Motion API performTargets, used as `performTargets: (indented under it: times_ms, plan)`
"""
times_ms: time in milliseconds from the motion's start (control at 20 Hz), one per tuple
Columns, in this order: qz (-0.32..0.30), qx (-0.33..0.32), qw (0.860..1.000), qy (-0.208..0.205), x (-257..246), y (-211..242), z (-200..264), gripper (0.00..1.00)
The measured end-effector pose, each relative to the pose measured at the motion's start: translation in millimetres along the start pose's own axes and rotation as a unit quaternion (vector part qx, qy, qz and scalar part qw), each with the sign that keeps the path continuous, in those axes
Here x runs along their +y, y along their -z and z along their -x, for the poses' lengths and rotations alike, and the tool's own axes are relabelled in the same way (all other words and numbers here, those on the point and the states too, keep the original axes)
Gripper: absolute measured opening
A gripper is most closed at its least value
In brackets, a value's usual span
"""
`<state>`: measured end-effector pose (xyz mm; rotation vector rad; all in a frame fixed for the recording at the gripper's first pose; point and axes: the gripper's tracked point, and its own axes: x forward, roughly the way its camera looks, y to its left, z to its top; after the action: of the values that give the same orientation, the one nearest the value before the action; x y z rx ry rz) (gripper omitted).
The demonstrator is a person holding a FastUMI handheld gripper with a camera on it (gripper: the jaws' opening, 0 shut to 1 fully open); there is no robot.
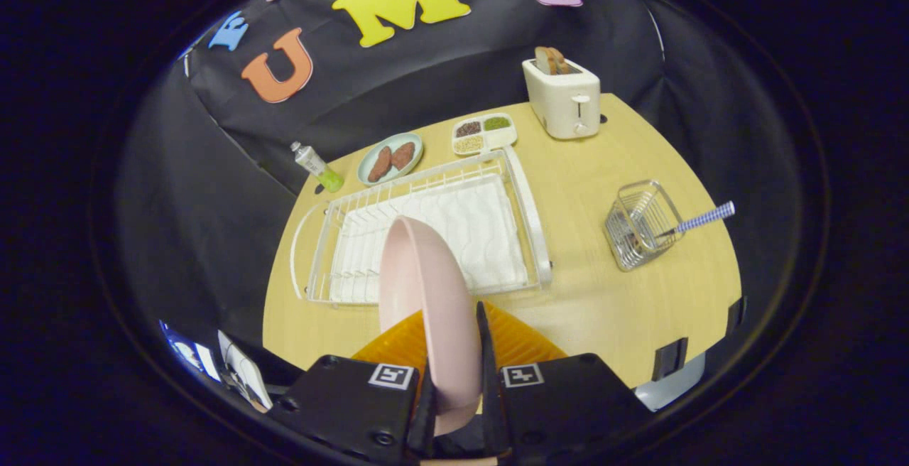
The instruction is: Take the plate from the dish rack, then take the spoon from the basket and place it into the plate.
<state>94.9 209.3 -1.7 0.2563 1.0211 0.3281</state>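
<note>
The tool [454, 388] is clenched on the pink plate [426, 295], held on edge between both fingers, above the near end of the rack [529, 217]. The spoon [699, 219] leans in the wire basket [639, 228] on the surface [625, 302], well right of the rack.

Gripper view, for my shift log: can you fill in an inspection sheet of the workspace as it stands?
Surface: light wooden table, rounded edge.
Job's things: pink plate held on edge between the tool's fingers, above the near end of the white dish rack; the rack holds a white mat. Wire basket stands right of the rack, spoon with checked handle leaning out of it.
Clutter: toaster with bread, divided tray of foods, small plate with two brown pieces, bottle lying beyond the rack.
Grippers: tool shut on the plate.
Cables: nothing seen.
Surroundings: black cloth wall behind.
</note>
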Motion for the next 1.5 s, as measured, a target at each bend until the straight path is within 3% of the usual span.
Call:
performTargets:
  times_ms: [100,450,950,1050,1150,1350,1500]
  plan:
    - [-0.022,0.008,1.0,-0.008,-27,27,-11,0.32]
    - [-0.128,0.057,0.986,-0.095,-60,84,-57,0.32]
    - [-0.158,0.083,0.974,-0.143,-56,86,-93,0.34]
    - [-0.159,0.086,0.973,-0.142,-58,84,-94,0.38]
    - [-0.154,0.081,0.975,-0.137,-61,81,-94,0.47]
    - [-0.141,0.056,0.979,-0.136,-66,76,-84,0.51]
    - [-0.112,0.014,0.986,-0.123,-75,69,-68,0.66]
